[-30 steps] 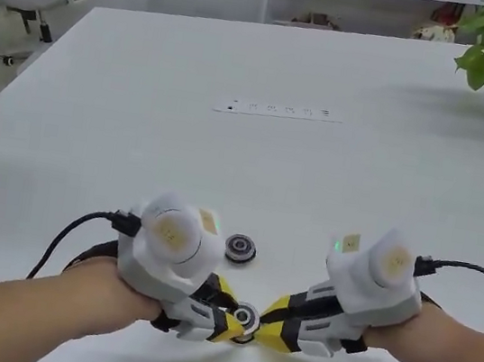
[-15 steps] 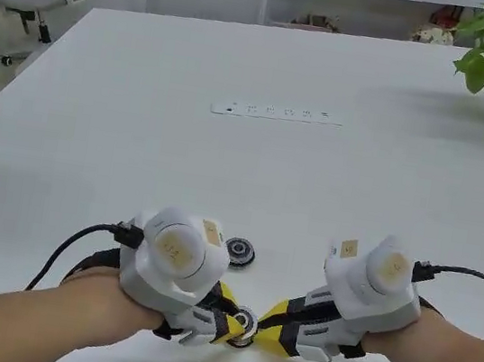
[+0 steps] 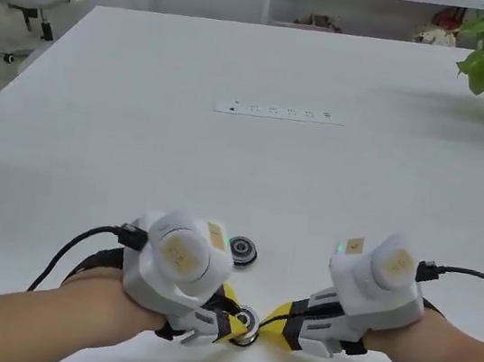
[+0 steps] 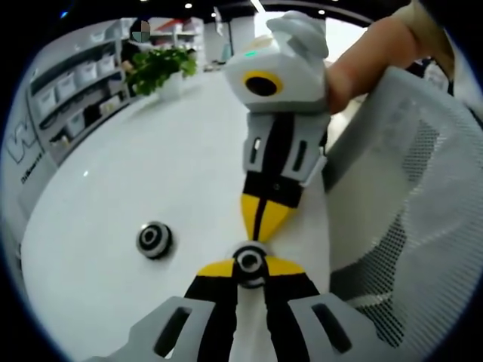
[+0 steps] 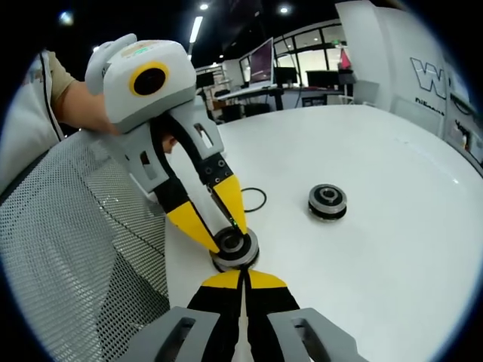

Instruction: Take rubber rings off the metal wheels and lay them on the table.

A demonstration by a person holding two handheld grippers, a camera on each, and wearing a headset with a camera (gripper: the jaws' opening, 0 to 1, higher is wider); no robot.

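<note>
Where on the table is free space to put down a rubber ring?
The wide bare table between the power strip and the loose wheel is free. Crowded: the near edge, where the left gripper, right gripper and held wheel meet.

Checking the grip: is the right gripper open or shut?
Shut: the right gripper has its fingers pressed together, tips against the wheel.

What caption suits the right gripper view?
Left tongs grip a metal wheel as shut right tongs touch it; another wheel and a loose rubber ring lie beyond.
</note>
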